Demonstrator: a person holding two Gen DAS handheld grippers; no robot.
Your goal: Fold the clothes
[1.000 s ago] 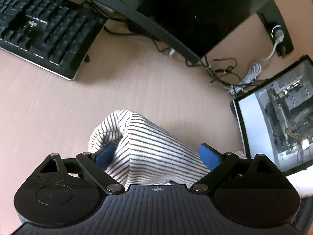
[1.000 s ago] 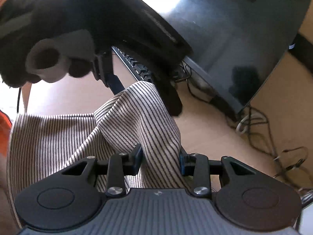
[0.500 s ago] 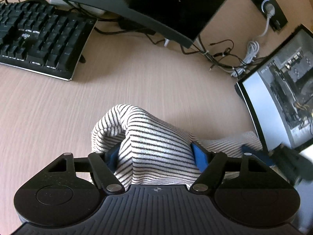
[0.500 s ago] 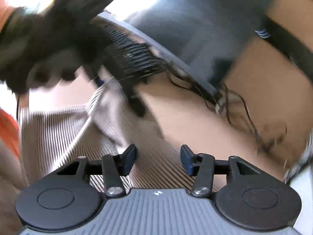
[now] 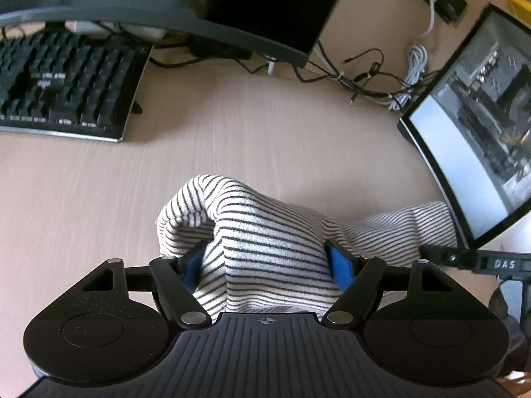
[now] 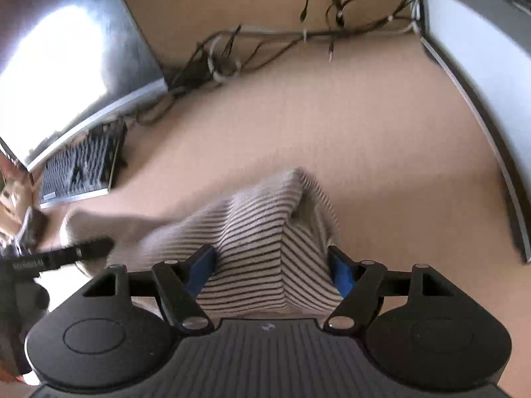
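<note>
Both grippers, L & R, clenched on bunched striped garment lifted over desk; risk: thick bunch slips, or sweeps cables at 1 o'clock.

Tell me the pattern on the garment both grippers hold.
White with thin dark stripes; the garment shows best in the left wrist view.

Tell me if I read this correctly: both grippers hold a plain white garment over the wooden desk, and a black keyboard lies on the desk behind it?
Not quite. The garment is striped, white with thin dark stripes, as the left wrist view shows. The rest holds: the left gripper and right gripper both hold it over the desk, with the keyboard behind.
</note>
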